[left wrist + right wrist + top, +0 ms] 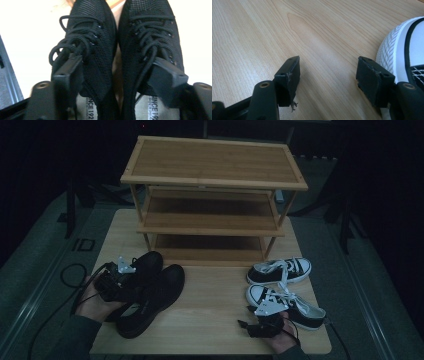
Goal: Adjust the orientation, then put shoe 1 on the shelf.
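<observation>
While shoes (150,290) sit tabletop (215,300), rack (212,195) shelves lie bare.

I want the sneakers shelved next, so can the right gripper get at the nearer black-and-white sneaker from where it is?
Probably yes: the right gripper is open over bare table, with the sneaker's white toe just beside one jaw.

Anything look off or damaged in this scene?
Yes, wear on the right gripper: its pads are chipped, with a frayed shred hanging from the lower edge of one. Otherwise tidy: black shoes paired, white-toed sneakers side by side, rack upright.
</observation>
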Motion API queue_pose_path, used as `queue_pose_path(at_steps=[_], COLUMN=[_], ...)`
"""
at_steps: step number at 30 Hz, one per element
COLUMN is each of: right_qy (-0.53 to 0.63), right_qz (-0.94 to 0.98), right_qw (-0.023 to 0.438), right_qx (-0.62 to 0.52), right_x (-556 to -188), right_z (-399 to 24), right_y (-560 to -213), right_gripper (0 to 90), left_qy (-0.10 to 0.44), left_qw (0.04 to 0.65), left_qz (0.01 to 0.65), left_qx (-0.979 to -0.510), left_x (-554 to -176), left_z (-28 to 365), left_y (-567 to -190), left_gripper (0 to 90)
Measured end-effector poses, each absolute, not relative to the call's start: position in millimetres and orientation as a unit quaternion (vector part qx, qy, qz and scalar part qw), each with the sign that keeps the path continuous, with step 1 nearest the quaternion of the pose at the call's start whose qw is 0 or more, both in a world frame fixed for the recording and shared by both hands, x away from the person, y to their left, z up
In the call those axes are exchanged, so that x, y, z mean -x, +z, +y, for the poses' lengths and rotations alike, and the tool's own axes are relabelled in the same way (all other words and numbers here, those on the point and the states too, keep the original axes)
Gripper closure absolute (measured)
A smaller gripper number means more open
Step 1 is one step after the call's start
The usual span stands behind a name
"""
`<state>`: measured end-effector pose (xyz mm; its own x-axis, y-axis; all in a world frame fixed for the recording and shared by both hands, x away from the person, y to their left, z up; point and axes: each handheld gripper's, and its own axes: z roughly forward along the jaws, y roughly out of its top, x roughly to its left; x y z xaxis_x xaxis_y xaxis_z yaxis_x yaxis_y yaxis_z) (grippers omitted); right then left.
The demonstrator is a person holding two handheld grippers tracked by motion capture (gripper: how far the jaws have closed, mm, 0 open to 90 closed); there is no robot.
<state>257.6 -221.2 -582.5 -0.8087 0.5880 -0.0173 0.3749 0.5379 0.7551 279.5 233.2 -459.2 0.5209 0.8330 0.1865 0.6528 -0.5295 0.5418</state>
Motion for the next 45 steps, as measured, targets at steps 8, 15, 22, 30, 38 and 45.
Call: queue_pose_path(at_steps=[8, 15, 22, 30, 38, 45], right_qy=[0.392, 0.392, 0.392, 0.392, 0.392, 0.392], right_qz=[0.866, 0.866, 0.866, 0.866, 0.866, 0.866], right_qw=[0.136, 0.136, 0.136, 0.136, 0.136, 0.136], right_qx=[-0.278, -0.278, -0.278, -0.278, -0.278, -0.278], right_x=[-258, -258, -258, -258, -258, -258], right_z=[-221, -221, -221, -221, -221, -221], right_y=[-582, -582, -582, -583, -582, -582], right_gripper=[35.4, 35.4, 35.4, 35.4, 35.4, 35.4], left_qy=[0.224, 0.197, 0.184, 0.147, 0.133, 0.116], left_qw=[0.215, 0.218, 0.222, 0.248, 0.253, 0.239], left_qz=[0.456, 0.473, 0.473, 0.473, 0.465, 0.467], left_qx=[-0.834, -0.830, -0.832, -0.832, -0.838, -0.844], left_x=[-279, -281, -283, -285, -286, -288], left_z=[243, 252, 251, 255, 254, 252], left_y=[-454, -462, -466, -471, -474, -486], left_gripper=[15.6, 14.6, 17.8, 32.2, 42.9, 51.1])
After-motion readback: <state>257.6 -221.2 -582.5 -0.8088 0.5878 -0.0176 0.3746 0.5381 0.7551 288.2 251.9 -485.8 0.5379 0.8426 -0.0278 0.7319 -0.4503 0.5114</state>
